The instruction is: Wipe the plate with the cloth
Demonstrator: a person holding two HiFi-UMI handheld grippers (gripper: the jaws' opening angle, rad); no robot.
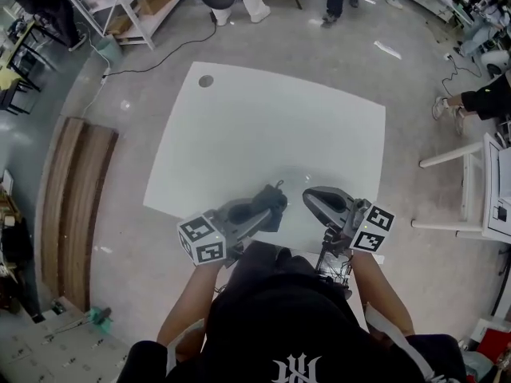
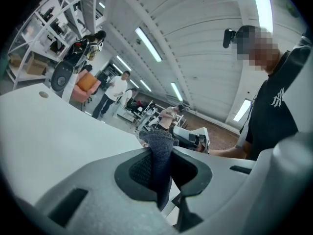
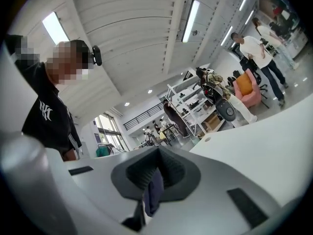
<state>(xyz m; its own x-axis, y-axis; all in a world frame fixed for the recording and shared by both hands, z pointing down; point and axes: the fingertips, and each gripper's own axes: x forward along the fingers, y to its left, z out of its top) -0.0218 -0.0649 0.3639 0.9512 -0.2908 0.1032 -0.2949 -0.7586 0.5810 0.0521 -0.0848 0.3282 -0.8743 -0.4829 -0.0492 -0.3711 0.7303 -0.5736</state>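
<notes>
Jaws of your left gripper point(image 2: 157, 173) are pressed together on the cloth point(image 2: 159, 148), a dark blue-grey knit with a coarse ribbed weave, bunched into a soft upright fold between the black grooved pads. Your right gripper point(image 3: 154, 182) has its jaws drawn close, and a narrow strip of the same dark cloth shows in the gap, apparently nipped. Both tools are matt grey moulded shells with marker cubes, and they sit at the 6 o'clock edge of the table point(image 1: 263, 126), left at 7, right at 5. That table is a smooth white slab with rounded corners and a cable hole point(image 1: 206, 80) at 11 o'clock. No plate can be made out on it, so wiping looks not yet begun and the step in hand is readying the cloth. Next move, as a judgement: find the plate, free one gripper to steady it, and press the cloth flat.
</notes>
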